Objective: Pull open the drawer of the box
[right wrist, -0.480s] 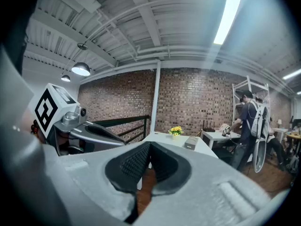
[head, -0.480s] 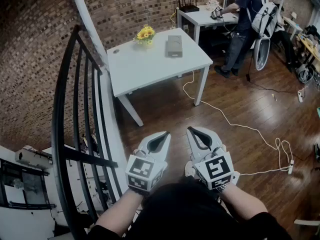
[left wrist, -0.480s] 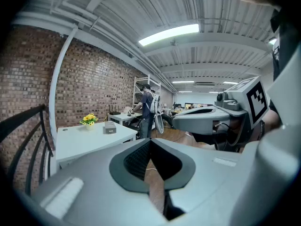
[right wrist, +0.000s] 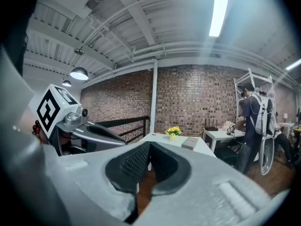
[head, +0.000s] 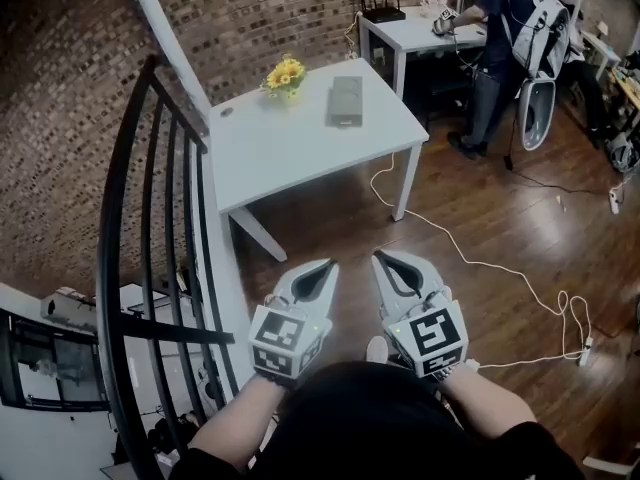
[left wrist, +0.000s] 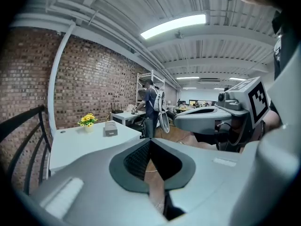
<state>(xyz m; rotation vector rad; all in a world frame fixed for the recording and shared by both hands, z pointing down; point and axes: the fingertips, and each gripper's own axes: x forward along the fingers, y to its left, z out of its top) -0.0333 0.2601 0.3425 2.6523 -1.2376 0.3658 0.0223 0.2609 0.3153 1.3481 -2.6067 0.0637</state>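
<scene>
**Approach not yet begun: box well ahead of both claws**

Head view: the left claw and the right claw are held side by side, close to the body. Both are closed and empty. The box is seen well ahead of the tips, lying flat on the table, with flowers just to its left. Nothing is touched by either claw. The step in hand is judged to be the approach, and no part of the pull is done.

Left gripper view: the jaws are seen met at the tips, with nothing between the pads. The box is found far ahead and to the left of the tips. The right claw is seen alongside, to the right.

Right gripper view: the jaws are likewise together and nothing is held. The box is seen ahead and slightly right of the tips, just past the flowers.

For the next move, the claws would have to be carried to the table and one opened at the drawer's front. The other may be needed to steady the box.

The drawer cannot be made out in any view. The box is too small and distant, and which face carries the pull cannot be told.
</scene>
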